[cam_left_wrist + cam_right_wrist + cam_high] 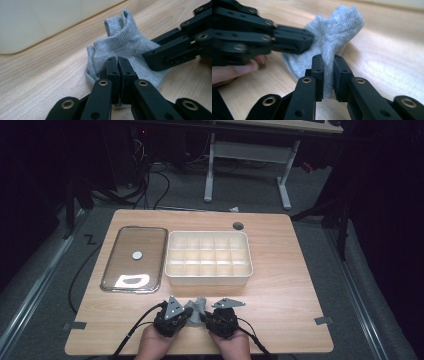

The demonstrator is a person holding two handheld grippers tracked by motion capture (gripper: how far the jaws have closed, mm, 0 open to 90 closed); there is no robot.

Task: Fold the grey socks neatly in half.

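A small grey sock (pixel 198 306) lies crumpled on the wooden table (pixel 280 285) near its front edge, between the two hand-held grippers. My left gripper (pixel 117 62) has its jaws pressed together on a thin fold at the sock's (pixel 125 42) near edge. My right gripper (pixel 328 60) pinches a raised fold of the sock (pixel 339 25), with fabric squeezed between its pads. From above, the left gripper (pixel 188 313) and right gripper (pixel 206 315) point inward at the sock from either side. Each gripper view also takes in the other gripper's tip on the cloth.
A white box (pixel 209 279) divided into several compartments stands just behind the sock, its wall close in the left gripper view (pixel 37 22). A clear lid (pixel 135 257) lies to its left. A round cable hole (pixel 238 225) sits at the back of the table.
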